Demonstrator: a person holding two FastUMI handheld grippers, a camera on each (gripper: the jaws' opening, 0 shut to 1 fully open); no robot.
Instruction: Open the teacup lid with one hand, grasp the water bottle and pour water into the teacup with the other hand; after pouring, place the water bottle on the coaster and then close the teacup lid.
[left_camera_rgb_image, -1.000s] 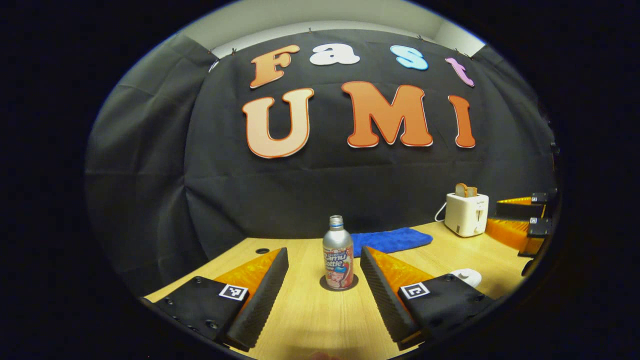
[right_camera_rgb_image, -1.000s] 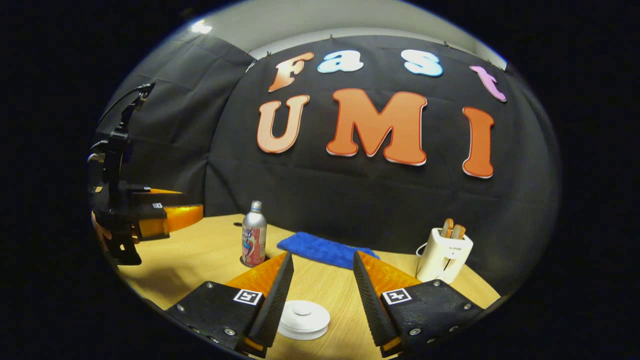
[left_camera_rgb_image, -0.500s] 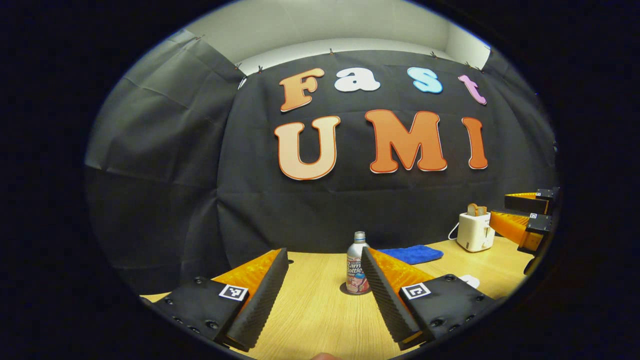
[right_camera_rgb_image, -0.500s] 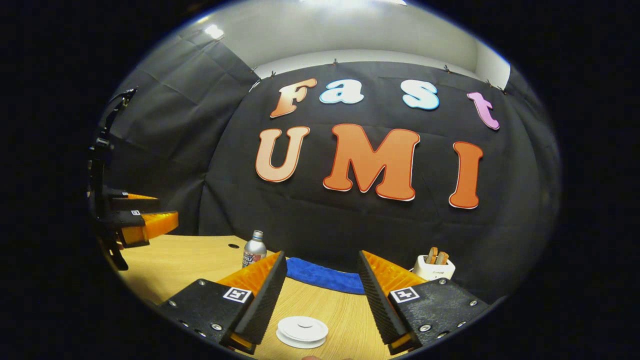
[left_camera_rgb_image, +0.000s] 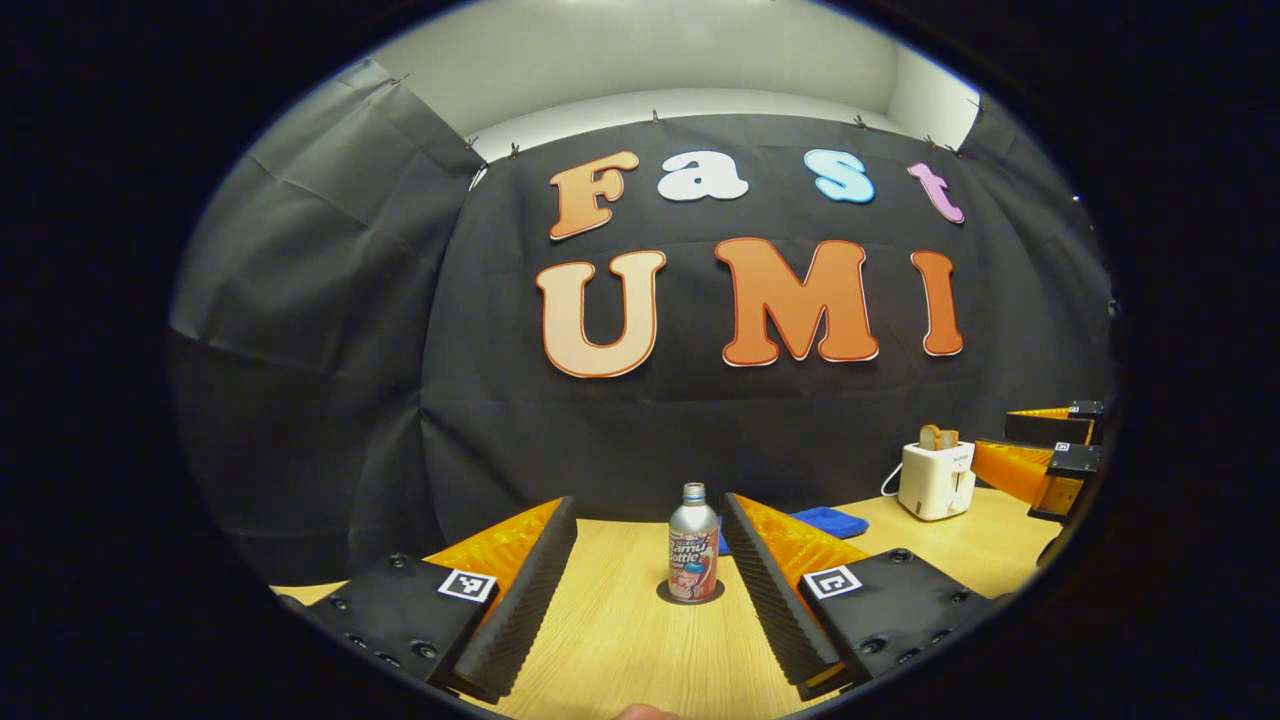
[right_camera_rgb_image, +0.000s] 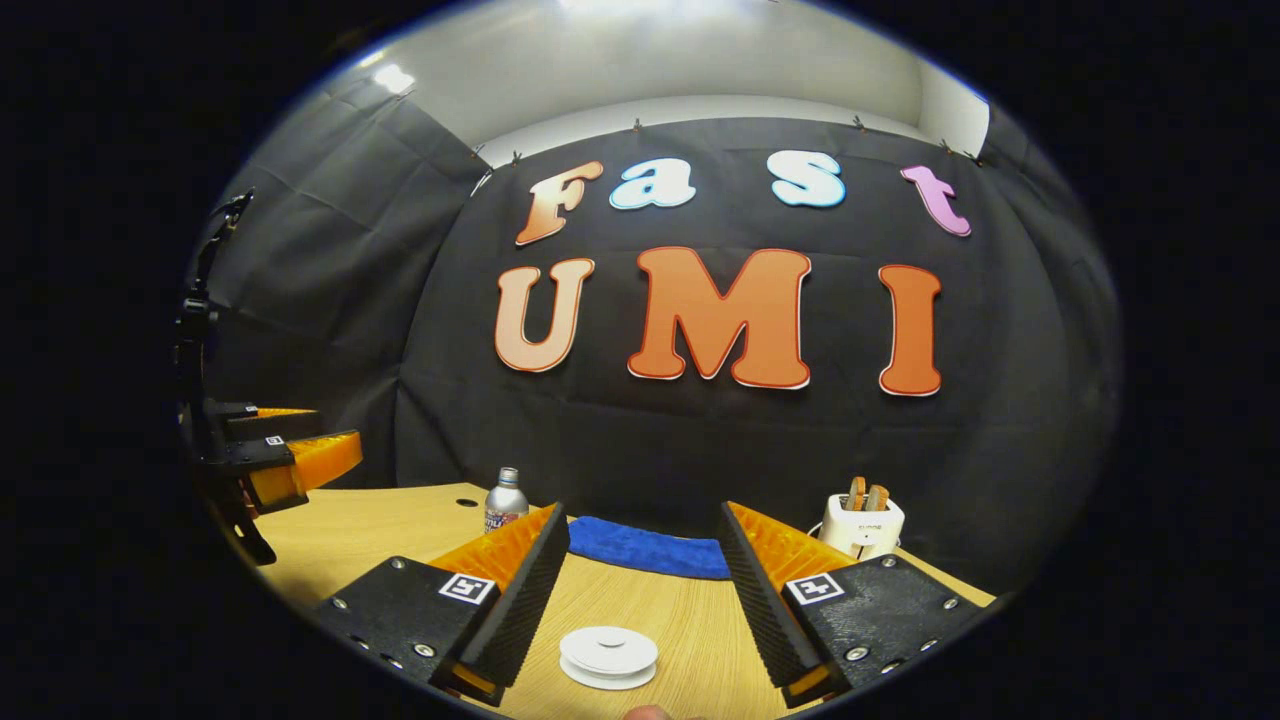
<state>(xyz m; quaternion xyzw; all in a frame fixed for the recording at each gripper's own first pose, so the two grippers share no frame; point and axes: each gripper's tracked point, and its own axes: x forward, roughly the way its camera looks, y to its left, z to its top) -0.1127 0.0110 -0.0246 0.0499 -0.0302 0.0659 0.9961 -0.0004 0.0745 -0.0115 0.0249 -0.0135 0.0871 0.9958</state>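
Observation:
The silver water bottle (left_camera_rgb_image: 693, 545) with a colourful label stands upright on a dark round coaster (left_camera_rgb_image: 690, 596), straight ahead of my left gripper (left_camera_rgb_image: 648, 510). That gripper is open, holds nothing, and is well short of the bottle. In the right gripper view, the white teacup lid (right_camera_rgb_image: 608, 650) sits closed on the low white cup, on the table below and between the fingers of my right gripper (right_camera_rgb_image: 644, 515), which is open and above it. The bottle (right_camera_rgb_image: 505, 500) shows farther back left, and the left gripper (right_camera_rgb_image: 270, 460) hovers at the left edge.
A blue cloth (right_camera_rgb_image: 650, 548) lies at the back of the wooden table (right_camera_rgb_image: 690, 620), and a white toaster (right_camera_rgb_image: 862, 520) with toast stands at the back right. A small round hole (right_camera_rgb_image: 466, 503) is near the bottle. The right gripper (left_camera_rgb_image: 1045, 460) shows at the right edge.
Both grippers have drawn back and tilted up from the table. The bottle and the lidded teacup look smaller and farther away. Neither object has moved.

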